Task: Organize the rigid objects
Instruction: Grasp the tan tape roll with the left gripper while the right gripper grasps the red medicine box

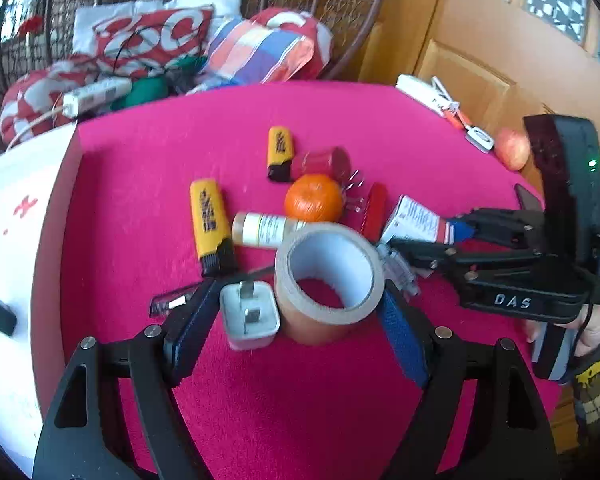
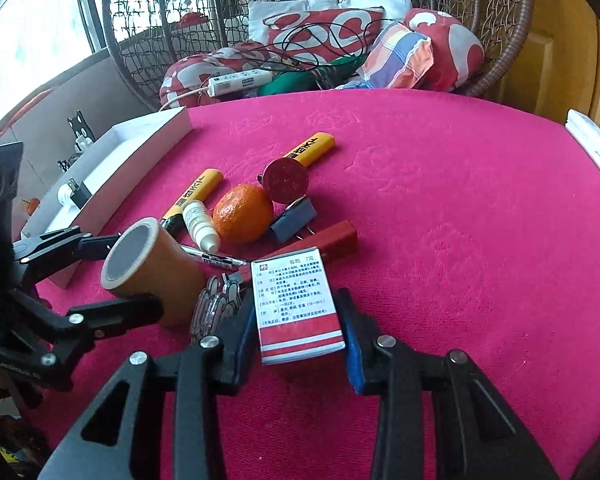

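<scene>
While both grippers clamp tape roll (image 1: 329, 280) and medicine box (image 2: 296, 304), pink tablecloth (image 2: 440, 208) fronts a wicker chair (image 2: 500, 20).

White letters "DAS" stand on the right tongs (image 1: 466, 236) (the small box's print is unreadable).

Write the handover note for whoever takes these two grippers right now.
Left gripper: jaws astride the tape roll and the white plug; grip looks closed, not certain.
Right gripper: shut on the medicine box.
White tray at the table's left edge holds one plug already.
Still on the pink cloth: two yellow lighters, the orange, a small bottle, a pen, a red round tin, a blue-grey plug, a red block.
Left: carry both held items to the tray, then the rest.
</scene>
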